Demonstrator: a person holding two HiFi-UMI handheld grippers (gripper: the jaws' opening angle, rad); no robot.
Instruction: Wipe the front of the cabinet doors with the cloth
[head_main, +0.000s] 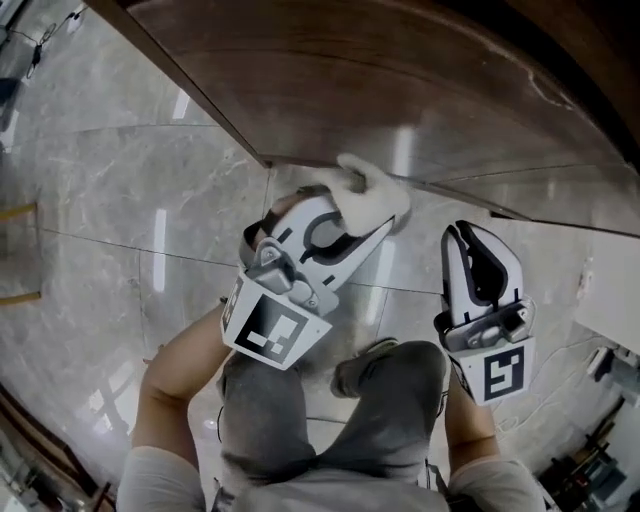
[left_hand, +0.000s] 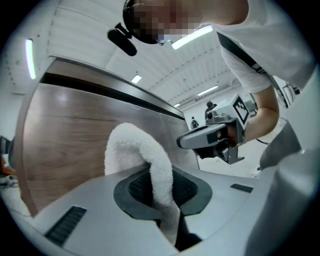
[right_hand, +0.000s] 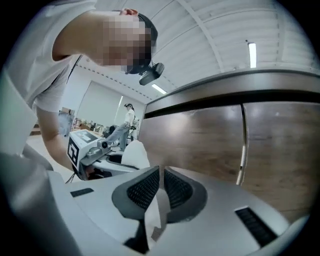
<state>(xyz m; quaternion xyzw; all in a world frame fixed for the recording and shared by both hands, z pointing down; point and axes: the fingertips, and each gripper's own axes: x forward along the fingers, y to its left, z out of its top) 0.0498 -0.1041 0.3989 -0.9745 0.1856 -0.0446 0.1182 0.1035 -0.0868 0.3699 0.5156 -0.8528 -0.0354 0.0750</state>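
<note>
**Cloth** (head_main: 378, 192): white terry, at the centre of the head view, bunched against the lower edge of the wood-grain cabinet door (head_main: 400, 80). Judged light, soft and limp. It will fold and drag rather than slide flat, so it is best taken by a gathered fold, with a loose pad left ahead to meet the wood.

**Left tongs** (head_main: 352, 212): clamped on the cloth. A thick loop rises from between the ribbed pads (left_hand: 186, 189) and arches towards the upper left of the left gripper view.

**Right tongs** (head_main: 478, 245): at the right of centre in the head view, apart from the door. The pads are drawn together with only a sliver between them, and nothing is held.

**Views compared**
- The head view alone shows the grey marble floor (head_main: 120, 200), the person's knees, and both tools side by side.
- The left gripper view alone shows the grip on the cloth (left_hand: 150, 160).
- The right gripper view alone shows a slim vertical metal strip (right_hand: 243, 150) on the door front (right_hand: 200, 145), probably a handle, at the right of the frame. The cloth (right_hand: 134, 154) sits at lower left.
</note>
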